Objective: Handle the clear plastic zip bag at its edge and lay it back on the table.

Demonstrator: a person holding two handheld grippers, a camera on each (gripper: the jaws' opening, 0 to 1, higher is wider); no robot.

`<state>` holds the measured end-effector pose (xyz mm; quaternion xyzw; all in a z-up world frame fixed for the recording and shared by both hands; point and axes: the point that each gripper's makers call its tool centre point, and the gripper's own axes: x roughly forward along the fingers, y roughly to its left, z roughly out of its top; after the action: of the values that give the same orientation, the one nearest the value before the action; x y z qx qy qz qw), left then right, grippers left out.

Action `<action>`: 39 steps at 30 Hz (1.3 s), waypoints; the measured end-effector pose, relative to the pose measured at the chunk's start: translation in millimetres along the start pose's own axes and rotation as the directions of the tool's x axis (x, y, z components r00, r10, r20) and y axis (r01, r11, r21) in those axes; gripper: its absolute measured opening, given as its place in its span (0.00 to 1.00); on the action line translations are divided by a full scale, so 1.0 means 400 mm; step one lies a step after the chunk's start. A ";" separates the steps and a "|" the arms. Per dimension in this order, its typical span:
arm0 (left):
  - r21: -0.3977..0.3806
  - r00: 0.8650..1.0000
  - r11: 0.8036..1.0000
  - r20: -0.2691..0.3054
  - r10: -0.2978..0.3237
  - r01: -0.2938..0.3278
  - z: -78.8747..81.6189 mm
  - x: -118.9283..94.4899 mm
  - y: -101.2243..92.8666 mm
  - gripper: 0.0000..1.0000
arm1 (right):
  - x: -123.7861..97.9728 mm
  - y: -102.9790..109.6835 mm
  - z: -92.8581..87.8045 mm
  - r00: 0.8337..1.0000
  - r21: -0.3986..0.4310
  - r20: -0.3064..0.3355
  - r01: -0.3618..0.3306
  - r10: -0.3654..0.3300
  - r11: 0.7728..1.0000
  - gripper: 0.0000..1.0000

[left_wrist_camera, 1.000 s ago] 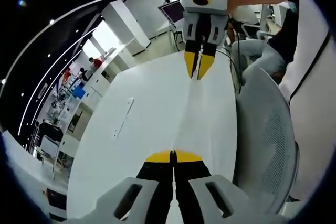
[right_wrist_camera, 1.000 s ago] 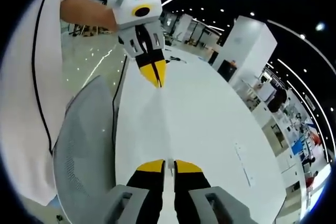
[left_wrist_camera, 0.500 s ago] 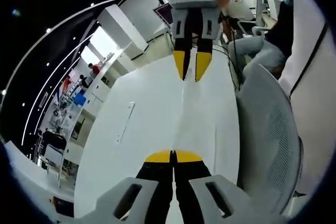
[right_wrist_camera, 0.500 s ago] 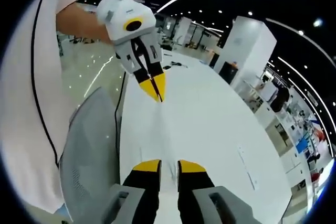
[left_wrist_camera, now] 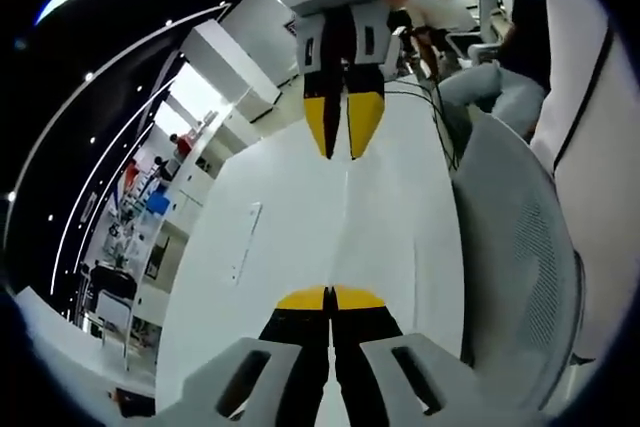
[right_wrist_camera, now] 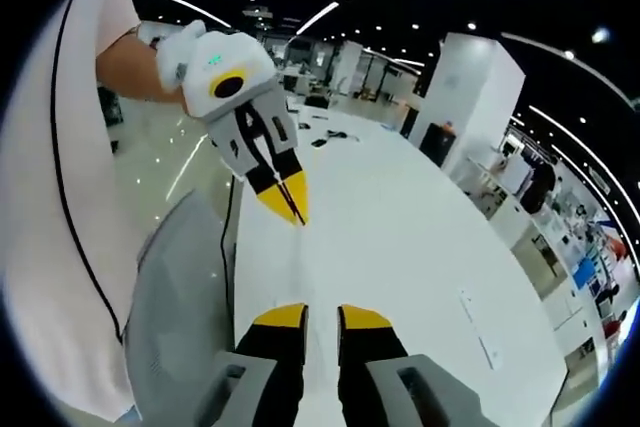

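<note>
The clear zip bag (left_wrist_camera: 347,237) is kept clamped edge-on at 6 o'clock by the closed left gripper (left_wrist_camera: 329,297), while the right gripper (right_wrist_camera: 320,315), jaws apart, is released above the table (right_wrist_camera: 400,237) for laying down

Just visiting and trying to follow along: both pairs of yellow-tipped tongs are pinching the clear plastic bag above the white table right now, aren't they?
Not quite. The left yellow-tipped tongs are shut on the clear plastic zip bag's edge above the white table, but the right tongs stand open, their tips apart. The right gripper view shows this; the left gripper view shows it too.
</note>
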<state>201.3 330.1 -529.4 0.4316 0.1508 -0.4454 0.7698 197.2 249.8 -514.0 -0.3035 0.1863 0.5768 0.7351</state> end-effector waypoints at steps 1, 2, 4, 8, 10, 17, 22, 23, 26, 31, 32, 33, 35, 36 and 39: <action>0.001 1.000 1.000 0.000 0.000 0.000 0.000 0.000 0.000 0.00 | 0.000 -0.001 0.002 1.000 -0.001 0.001 0.000 0.000 1.000 0.08; 0.004 1.000 1.000 0.001 0.002 -0.002 0.000 -0.001 0.000 0.00 | 0.000 -0.001 0.003 1.000 -0.001 0.002 -0.001 0.001 1.000 0.08; 0.010 1.000 1.000 0.005 0.005 -0.005 0.002 -0.001 0.001 0.00 | 0.000 -0.003 0.004 1.000 0.001 0.002 -0.002 0.002 1.000 0.07; 0.015 1.000 1.000 0.006 0.007 -0.007 0.006 -0.001 0.001 0.00 | 0.007 0.004 0.005 1.000 -0.006 -0.006 -0.015 0.015 1.000 0.07; 0.016 1.000 1.000 0.009 0.007 -0.008 0.010 -0.001 0.001 0.00 | 0.011 0.009 0.004 1.000 -0.010 -0.009 -0.021 0.021 1.000 0.07; 0.022 1.000 1.000 0.016 0.012 -0.012 0.018 -0.003 0.000 0.00 | 0.026 0.018 -0.006 0.999 -0.021 -0.031 -0.036 0.036 0.999 0.06; 0.022 1.000 1.000 0.018 0.016 -0.017 0.021 -0.003 0.000 0.00 | 0.035 0.031 -0.010 0.998 -0.015 -0.040 -0.051 0.051 0.999 0.05; 0.022 1.000 1.000 0.017 0.018 -0.018 0.020 -0.003 0.000 0.00 | 0.036 0.032 -0.010 0.998 -0.015 -0.041 -0.053 0.052 0.998 0.05; 0.020 1.000 1.000 0.016 0.022 -0.022 0.021 -0.002 0.001 0.00 | 0.041 0.043 -0.008 0.997 -0.009 -0.041 -0.067 0.067 0.998 0.05; 0.016 0.999 0.999 0.013 0.032 -0.033 0.024 0.000 0.006 0.00 | 0.048 0.054 -0.006 0.995 -0.007 -0.044 -0.087 0.086 0.996 0.05; 0.018 0.999 0.999 0.013 0.037 -0.037 0.025 0.001 0.007 0.00 | 0.050 0.057 -0.011 0.994 -0.016 -0.055 -0.092 0.091 0.996 0.05; 0.018 0.999 0.999 0.013 0.038 -0.038 0.025 0.001 0.007 0.00 | 0.052 0.059 -0.013 0.994 -0.018 -0.061 -0.093 0.092 0.995 0.05; 0.017 0.999 0.999 0.014 0.042 -0.043 0.027 0.000 0.009 0.00 | 0.053 0.063 -0.013 0.993 -0.012 -0.059 -0.101 0.100 0.995 0.05; 0.016 0.999 0.999 0.015 0.046 -0.047 0.028 -0.001 0.010 0.00 | 0.054 0.065 -0.013 0.993 -0.011 -0.061 -0.103 0.102 0.995 0.05; 0.016 0.999 0.999 0.017 0.051 -0.052 0.033 -0.002 0.008 0.00 | 0.057 0.070 -0.017 0.992 -0.013 -0.069 -0.106 0.105 0.994 0.05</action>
<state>201.2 320.7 -519.4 0.4380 0.1295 -0.4302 0.7786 176.8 266.2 -539.7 -0.3188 0.2223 0.6058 0.6942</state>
